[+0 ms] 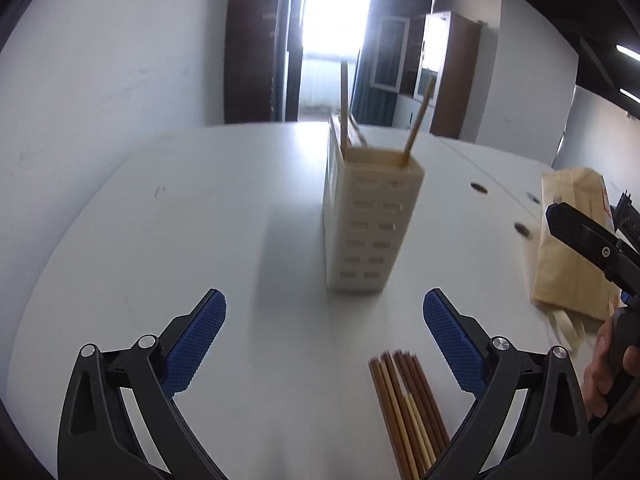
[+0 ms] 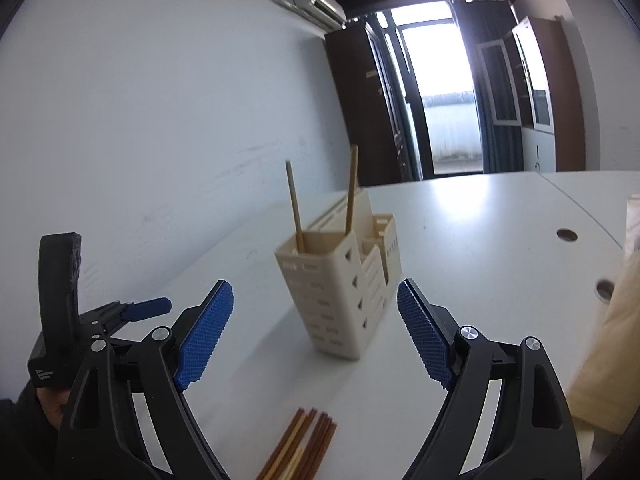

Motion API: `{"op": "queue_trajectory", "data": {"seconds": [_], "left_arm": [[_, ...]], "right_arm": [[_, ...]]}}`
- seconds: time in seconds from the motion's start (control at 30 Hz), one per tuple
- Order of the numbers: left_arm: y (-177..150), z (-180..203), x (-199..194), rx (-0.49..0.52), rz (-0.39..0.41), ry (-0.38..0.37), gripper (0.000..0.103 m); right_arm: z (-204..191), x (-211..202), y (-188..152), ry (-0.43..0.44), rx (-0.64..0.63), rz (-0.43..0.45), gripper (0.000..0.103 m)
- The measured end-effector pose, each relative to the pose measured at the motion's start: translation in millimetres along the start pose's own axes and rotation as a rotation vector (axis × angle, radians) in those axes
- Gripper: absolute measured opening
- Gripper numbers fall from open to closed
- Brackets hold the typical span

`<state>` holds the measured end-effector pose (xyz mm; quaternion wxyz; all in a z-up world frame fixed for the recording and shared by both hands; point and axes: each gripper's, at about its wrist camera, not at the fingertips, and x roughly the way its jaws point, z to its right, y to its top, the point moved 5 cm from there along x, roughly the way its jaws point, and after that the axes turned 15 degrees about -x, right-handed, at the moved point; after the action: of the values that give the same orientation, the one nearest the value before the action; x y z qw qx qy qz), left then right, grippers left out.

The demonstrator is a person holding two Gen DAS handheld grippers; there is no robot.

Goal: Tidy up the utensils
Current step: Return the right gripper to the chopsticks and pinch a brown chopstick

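Cream utensil holder is standing on the white table, two chopsticks leaning inside; loose chopstick bundle is lying just before both grippers. Left gripper and right gripper are gaping wide, holding nothing. Only the left view is showing the paper bag whole; only the right, the holder's stepped side compartments.

My left gripper is spread wide, blue ribbed pads facing each other with nothing between them — it sits low and short of the utensil holder, which I use as my landmark. My right gripper is spread just as wide, also empty, short of the same holder and a little to its right. From the left wrist camera, the right gripper's black body shows to the right of the holder, with my right hand wrapped round its handle — fingers curled.
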<state>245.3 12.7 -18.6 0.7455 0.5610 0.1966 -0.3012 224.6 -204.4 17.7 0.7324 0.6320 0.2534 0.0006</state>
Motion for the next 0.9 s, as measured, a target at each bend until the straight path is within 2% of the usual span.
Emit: {"op": "queue_trajectory", "data": {"seconds": [0.17, 0.3, 0.4, 0.53, 0.57, 0.63, 0.7, 0.8, 0.9], "left_arm": [[-46.2, -12.1, 22.4, -0.01, -0.122, 0.018, 0.097], [-74.6, -15.2, 44.7, -0.008, -0.207, 0.029, 0.097], [-86.9, -10.6, 53.4, 0.016, -0.239, 0.027, 0.097], [-95.7, -3.8, 58.4, 0.046, -0.262, 0.019, 0.095], [-96.1, -2.4, 58.4, 0.054, -0.266, 0.018, 0.095], [-99.1, 0.8, 60.9, 0.068, -0.276, 0.012, 0.089], [-102.0, 0.7, 63.0, 0.075, -0.286, 0.01, 0.084], [-104.9, -1.8, 67.4, 0.075, -0.309, 0.013, 0.075], [-106.7, -3.6, 71.3, 0.074, -0.316, 0.021, 0.071]], "right_arm": [[1.5, 13.9, -51.7, -0.043, 0.018, -0.146, 0.085], [0.8, 33.9, -90.1, -0.021, 0.041, -0.27, 0.085], [-5.2, 47.3, -112.6, 0.009, 0.034, -0.345, 0.085], [-16.1, 58.6, -127.1, 0.042, 0.015, -0.388, 0.083], [-18.1, 60.4, -128.0, 0.046, 0.01, -0.392, 0.079], [-21.3, 64.8, -130.8, 0.038, -0.01, -0.413, 0.058], [-23.1, 69.3, -133.7, 0.033, -0.023, -0.431, 0.044], [-24.7, 72.6, -137.3, 0.034, -0.035, -0.448, 0.034], [-26.4, 75.6, -138.6, 0.04, -0.041, -0.459, 0.032]]}}
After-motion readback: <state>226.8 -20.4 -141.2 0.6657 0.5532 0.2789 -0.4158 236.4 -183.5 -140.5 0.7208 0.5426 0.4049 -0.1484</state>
